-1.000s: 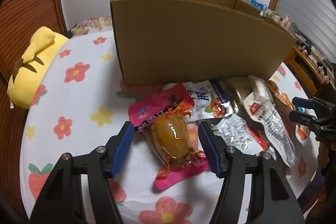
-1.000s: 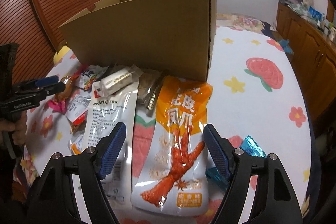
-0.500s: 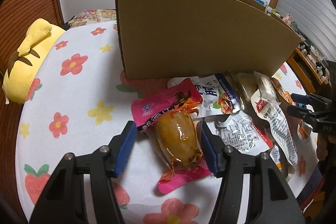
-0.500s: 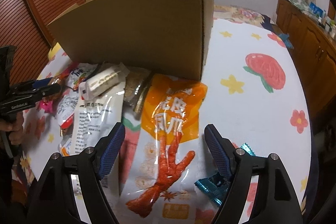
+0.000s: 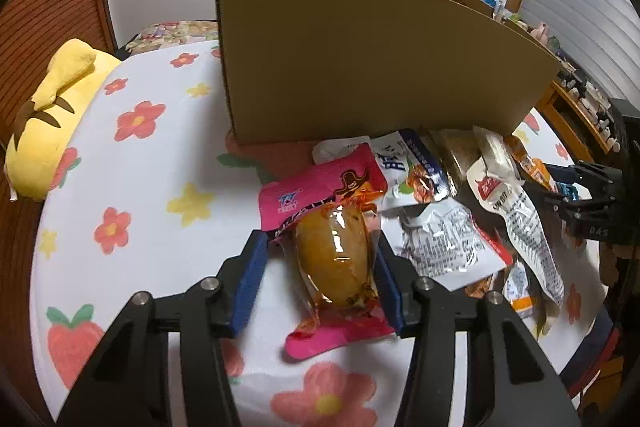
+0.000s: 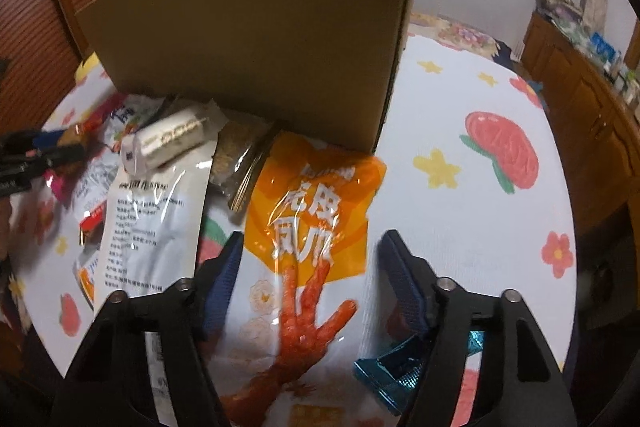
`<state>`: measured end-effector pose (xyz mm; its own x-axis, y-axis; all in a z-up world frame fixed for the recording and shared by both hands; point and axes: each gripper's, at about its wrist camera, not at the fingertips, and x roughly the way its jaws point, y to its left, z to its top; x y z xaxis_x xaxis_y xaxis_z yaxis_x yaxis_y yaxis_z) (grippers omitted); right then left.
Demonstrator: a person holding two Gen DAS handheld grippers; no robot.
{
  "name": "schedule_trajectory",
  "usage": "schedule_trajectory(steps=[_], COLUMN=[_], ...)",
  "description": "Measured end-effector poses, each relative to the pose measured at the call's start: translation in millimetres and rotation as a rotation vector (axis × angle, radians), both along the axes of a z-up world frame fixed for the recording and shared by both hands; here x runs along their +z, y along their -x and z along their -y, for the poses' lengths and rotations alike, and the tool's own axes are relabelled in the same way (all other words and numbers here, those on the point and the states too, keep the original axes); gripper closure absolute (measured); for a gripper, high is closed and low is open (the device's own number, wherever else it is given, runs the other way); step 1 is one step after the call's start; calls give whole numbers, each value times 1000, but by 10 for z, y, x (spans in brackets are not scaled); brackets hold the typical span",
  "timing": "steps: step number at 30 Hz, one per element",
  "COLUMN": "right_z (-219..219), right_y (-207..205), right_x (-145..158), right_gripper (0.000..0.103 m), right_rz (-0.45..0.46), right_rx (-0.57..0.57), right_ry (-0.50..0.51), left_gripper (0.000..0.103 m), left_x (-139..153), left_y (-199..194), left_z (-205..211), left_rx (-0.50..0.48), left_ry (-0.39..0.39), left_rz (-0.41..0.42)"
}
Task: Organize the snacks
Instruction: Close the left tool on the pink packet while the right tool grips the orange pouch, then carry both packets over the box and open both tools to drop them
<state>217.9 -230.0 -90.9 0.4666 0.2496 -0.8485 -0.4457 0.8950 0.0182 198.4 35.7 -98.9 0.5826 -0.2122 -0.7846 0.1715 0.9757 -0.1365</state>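
- Left wrist view: our left gripper [image 5: 320, 277] has just been closing its jaws, which now straddle the clear-wrapped snack [image 5: 334, 259] and appear to touch its wrapper. It lies on the pink packet [image 5: 320, 193] on the bed [image 5: 152, 187], at 6 o'clock from the cardboard box [image 5: 360, 63], presumably its destination.
- Right wrist view: our right gripper [image 6: 310, 279] has likewise been closing; its jaws straddle the orange chicken-feet pouch [image 6: 312, 227] without visibly pressing it, aligned across its width for a pinch.

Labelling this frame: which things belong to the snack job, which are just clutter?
Job:
- cardboard box
- amber snack pack between left tool pads
- orange chicken-feet pouch between right tool pads
- white pouches

Lying about:
- yellow plush
- floral sheet
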Motion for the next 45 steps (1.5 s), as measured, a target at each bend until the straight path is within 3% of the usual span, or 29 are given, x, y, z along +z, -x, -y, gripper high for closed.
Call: schedule_trajectory(steps=[1, 14, 29, 37, 45], right_z=[-1, 41, 55, 12, -13], right_y=[2, 189, 425, 509, 626], right_x=[1, 42, 161, 296, 595], right_gripper=[47, 57, 58, 58, 58], right_rz=[-3, -7, 42, 71, 129], right_rx=[4, 25, 33, 52, 79], right_ry=[2, -30, -66, -89, -126], left_gripper=[64, 66, 69, 69, 69], left_x=[10, 44, 64, 231, 598], left_y=[34, 144, 276, 403, 507], left_z=[-11, -121, -121, -104, 24], left_rx=[-2, -4, 3, -6, -48], left_ry=[4, 26, 29, 36, 52], left_rz=[10, 20, 44, 82, 158])
